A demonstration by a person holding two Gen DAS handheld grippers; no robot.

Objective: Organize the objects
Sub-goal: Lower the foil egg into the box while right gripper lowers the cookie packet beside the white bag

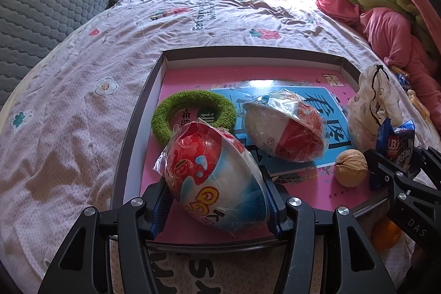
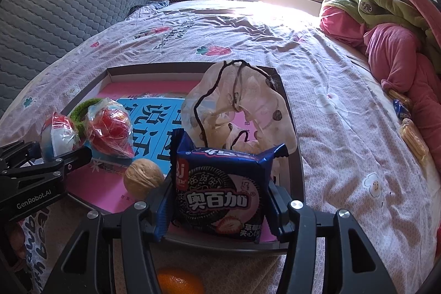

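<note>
A shallow grey box tray (image 1: 137,112) with a pink and blue book as its floor lies on the bed. My left gripper (image 1: 217,197) is shut on a wrapped red, white and blue toy egg (image 1: 212,172) just above the tray's near left part. My right gripper (image 2: 220,200) is shut on a dark blue cookie packet (image 2: 217,192) over the tray's near right edge. In the tray lie a second wrapped egg (image 1: 286,126), a green fuzzy ring (image 1: 165,117), a walnut (image 1: 350,167) and a white drawstring pouch (image 2: 242,106).
An orange (image 2: 179,280) lies on the bed below the tray's near edge. Snack packets (image 2: 410,128) lie by the pink and green clothes (image 2: 399,46) at the right. A grey quilted headboard (image 1: 49,7) stands at the left.
</note>
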